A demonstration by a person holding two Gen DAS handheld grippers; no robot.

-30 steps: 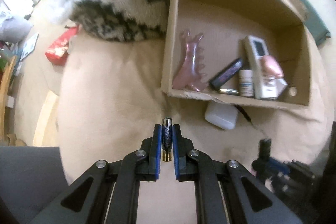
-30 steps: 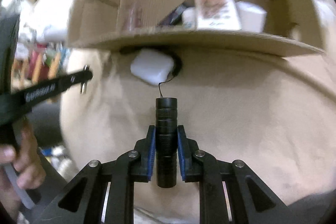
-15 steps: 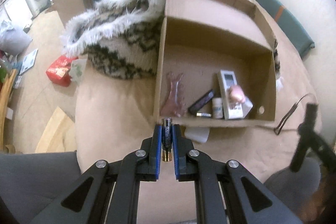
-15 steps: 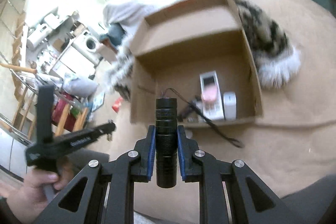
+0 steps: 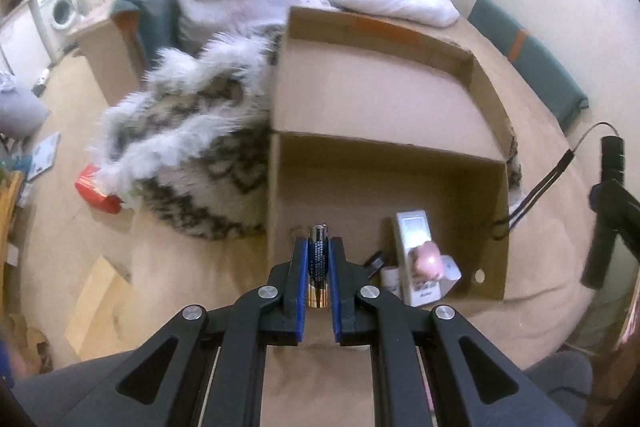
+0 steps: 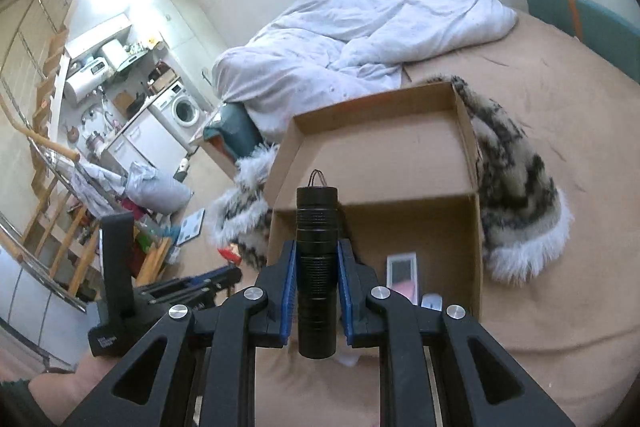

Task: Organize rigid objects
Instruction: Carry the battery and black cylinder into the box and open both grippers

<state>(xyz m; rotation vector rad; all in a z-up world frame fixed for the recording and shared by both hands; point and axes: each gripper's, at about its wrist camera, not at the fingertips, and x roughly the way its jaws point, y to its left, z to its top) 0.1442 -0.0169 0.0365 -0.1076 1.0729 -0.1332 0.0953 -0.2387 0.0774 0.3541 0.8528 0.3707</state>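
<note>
Cardboard box [image 5: 384, 187], brown and open-topped with its flap standing at the far side, sits on the tan bed cover [image 5: 192, 267] right in front of me. My left tool [image 5: 318, 255] is clamped on a small cylindrical battery with a dark patterned sleeve and gold end [image 5: 318, 267], held lengthwise between the blue pads above the box's near wall. My right tool [image 6: 317, 267] is clamped on a black ribbed metal flashlight [image 6: 316, 267], its thin black wrist cord [image 6: 316, 177] looping off the far end; from the right wrist view it hangs over the box's near edge. Through the left camera I also see the flashlight off to the right, cord trailing. Inside the box, near the front right corner, lie a white rectangular remote with a small screen [image 5: 414, 247], a pink rounded item [image 5: 428, 261] on top of it, and a small white bottle [image 5: 390, 277]. A furry white-and-black patterned blanket [image 5: 192, 155] presses against the box's left side, and a rumpled white duvet [image 6: 360, 39] is heaped beyond.
</note>
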